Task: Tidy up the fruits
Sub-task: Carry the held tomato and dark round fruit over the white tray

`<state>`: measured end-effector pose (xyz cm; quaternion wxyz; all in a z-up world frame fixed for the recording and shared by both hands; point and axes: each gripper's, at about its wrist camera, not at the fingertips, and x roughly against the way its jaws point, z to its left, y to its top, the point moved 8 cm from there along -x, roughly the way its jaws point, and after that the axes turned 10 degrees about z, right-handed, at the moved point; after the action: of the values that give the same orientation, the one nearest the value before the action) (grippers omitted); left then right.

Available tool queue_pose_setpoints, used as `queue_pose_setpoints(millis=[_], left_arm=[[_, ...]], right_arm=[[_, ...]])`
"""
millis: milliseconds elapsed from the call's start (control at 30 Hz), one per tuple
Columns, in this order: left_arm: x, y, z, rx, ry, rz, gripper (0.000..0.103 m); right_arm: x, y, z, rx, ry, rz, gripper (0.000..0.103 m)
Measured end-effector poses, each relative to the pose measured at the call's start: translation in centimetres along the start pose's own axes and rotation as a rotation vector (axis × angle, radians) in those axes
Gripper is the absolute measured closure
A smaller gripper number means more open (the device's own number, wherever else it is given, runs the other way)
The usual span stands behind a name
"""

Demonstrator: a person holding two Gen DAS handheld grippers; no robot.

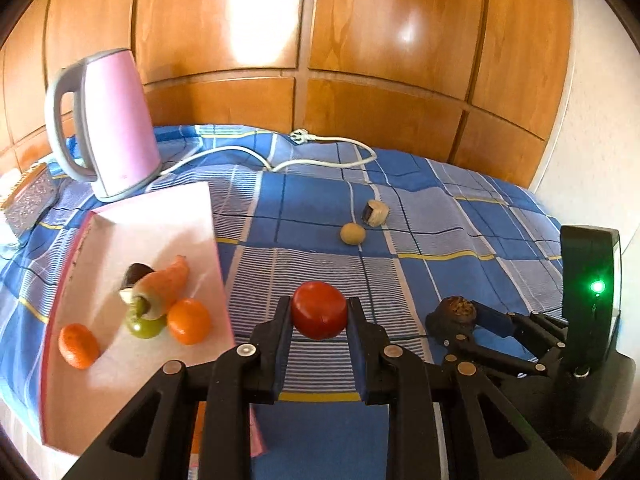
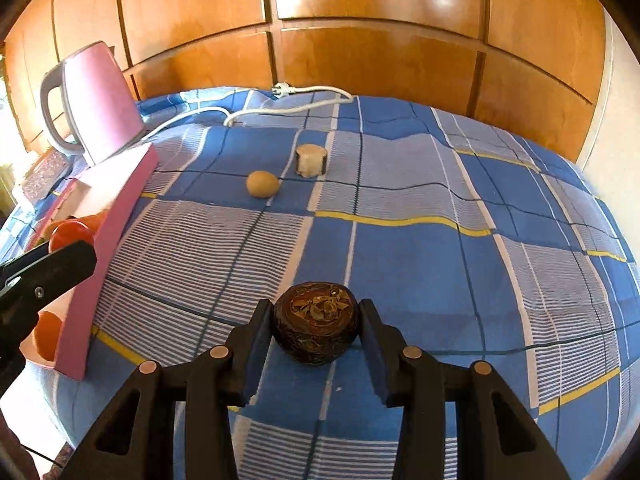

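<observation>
A table under a blue plaid cloth (image 2: 420, 208) stands before glossy wooden panels (image 1: 384, 40), with a pink kettle (image 1: 116, 124) at 10 o'clock and its white cord (image 1: 320, 160) trailing along the far edge. The left gripper (image 1: 319, 316) has its jaws closed tight on one red tomato (image 1: 319, 310), held clear of the cloth, just right of the pink tray (image 1: 160, 216). The tray holds two oranges (image 1: 189, 321), one green tomato (image 1: 145, 326), one dark fruit (image 1: 138, 272) and one carrot (image 1: 166, 290), whose long axis runs from 7 to 1 o'clock, tip toward 1. The right gripper (image 2: 316, 330) clamps one dark brown round fruit (image 2: 316, 328), cut top upward. Toward 12 o'clock one tan ball (image 2: 262, 184) and one pale cylinder (image 2: 311, 160) lie close together on the cloth.
</observation>
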<state>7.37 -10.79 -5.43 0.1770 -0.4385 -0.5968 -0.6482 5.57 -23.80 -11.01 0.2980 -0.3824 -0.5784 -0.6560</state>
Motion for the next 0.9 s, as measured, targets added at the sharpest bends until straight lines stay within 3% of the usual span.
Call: queue_pose_setpoints(millis=[900], left_arm=[[2.8, -1.2, 11.4, 0.2, 0.161, -0.03, 0.077]], right_arm=[[4.0, 2.8, 11.8, 0.191, 0.252, -0.043, 0.059]])
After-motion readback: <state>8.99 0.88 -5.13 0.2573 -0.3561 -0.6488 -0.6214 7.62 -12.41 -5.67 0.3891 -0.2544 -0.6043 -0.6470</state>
